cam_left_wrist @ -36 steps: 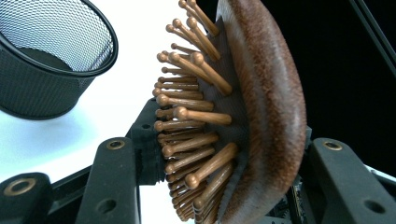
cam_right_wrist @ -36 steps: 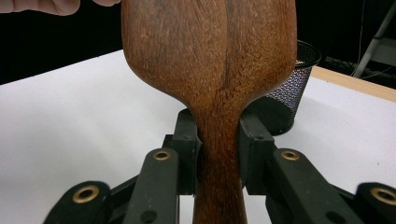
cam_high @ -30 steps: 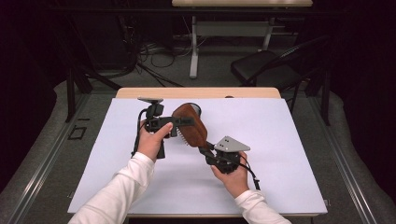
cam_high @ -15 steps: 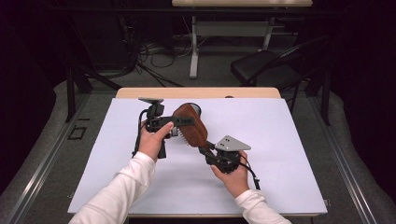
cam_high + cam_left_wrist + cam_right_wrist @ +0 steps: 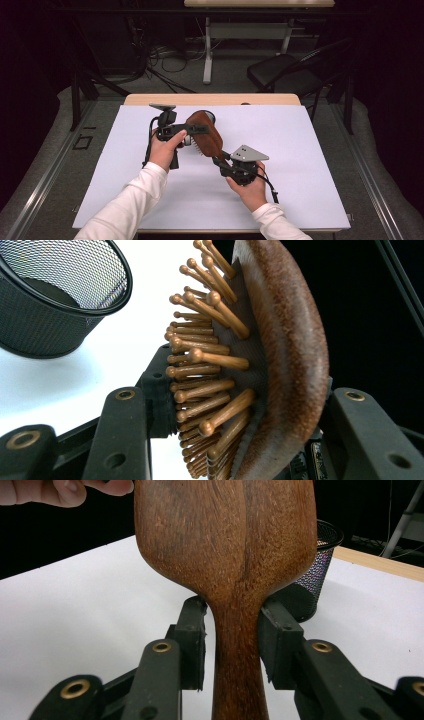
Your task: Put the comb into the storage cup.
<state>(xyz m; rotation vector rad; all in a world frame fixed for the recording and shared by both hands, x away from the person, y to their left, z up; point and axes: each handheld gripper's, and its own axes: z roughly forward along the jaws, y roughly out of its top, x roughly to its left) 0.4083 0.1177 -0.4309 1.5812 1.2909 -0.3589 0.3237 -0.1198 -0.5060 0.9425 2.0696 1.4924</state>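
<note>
Above the white tabletop [image 5: 300, 150], in the high view, a brown wooden paddle hairbrush [image 5: 206, 132] is held off the surface between two tools: the left tool [image 5: 192, 131] is clamped across the brush head, while the right tool [image 5: 220, 161] sits at the handle, and a black wire-mesh cup [image 5: 209, 117] is partly seen just behind the brush. Through the left gripper view, the hairbrush [image 5: 280, 355] is seen pinched between the jaws, one pad against the wooden-pinned bristle face and the other against the smooth back, with the mesh cup [image 5: 55, 295] standing beyond on the tabletop [image 5: 125, 340]. Through the right gripper view, the narrow handle of the hairbrush [image 5: 235, 645] stands between the jaws, which have just been opening; small gaps are visible on both sides, so the handle is judged released. Because the brush now hangs on the left tool alone, gripped on springy pins and a curved back, it could pivot or slip, and a swing could knock the mesh cup [image 5: 315, 575] over.
</note>
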